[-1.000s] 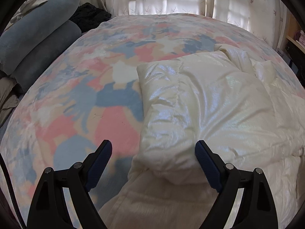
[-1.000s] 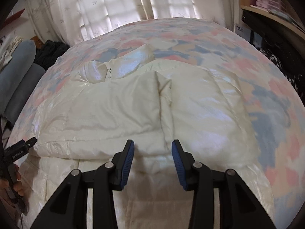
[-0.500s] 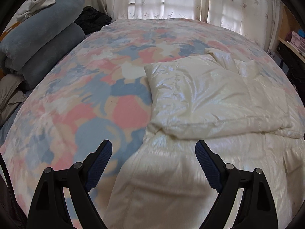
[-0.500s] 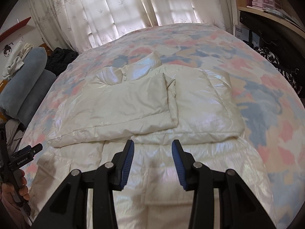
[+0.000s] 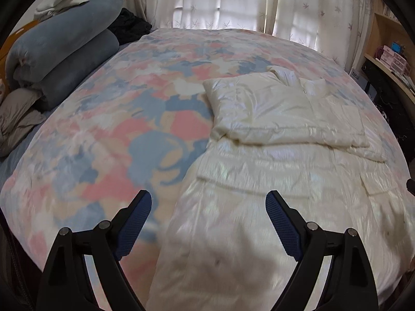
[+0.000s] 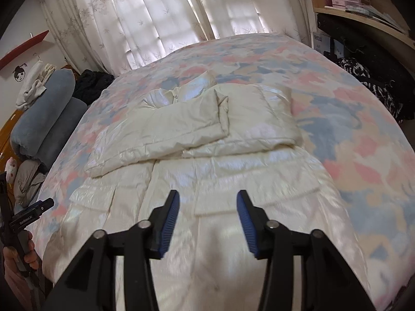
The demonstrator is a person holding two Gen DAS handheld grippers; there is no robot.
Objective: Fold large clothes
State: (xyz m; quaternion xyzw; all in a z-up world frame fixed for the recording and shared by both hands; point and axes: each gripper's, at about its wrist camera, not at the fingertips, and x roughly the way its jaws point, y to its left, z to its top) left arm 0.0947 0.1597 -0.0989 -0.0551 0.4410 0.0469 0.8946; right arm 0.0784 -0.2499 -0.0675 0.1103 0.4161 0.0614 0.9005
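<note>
A large cream puffer coat [image 5: 272,181] lies flat on the bed, collar at the far end. Both sleeves [image 6: 166,127] are folded across its chest. It also shows in the right wrist view [image 6: 207,176]. My left gripper [image 5: 208,207] is open and empty, above the coat's near left edge. My right gripper [image 6: 207,207] is open and empty, above the coat's lower middle. The coat's hem is below both views.
The bed has a pink, blue and cream patterned cover [image 5: 116,129]. Rolled blue-grey bedding [image 5: 59,59] and clothes are stacked at the left. Curtains [image 5: 220,0] hang behind. Shelves and a dark desk [image 6: 363,39] stand to the right.
Both grippers have drawn back from the folded sleeves toward the coat's near end, so more of the lower coat shows. Both stayed open and empty.
</note>
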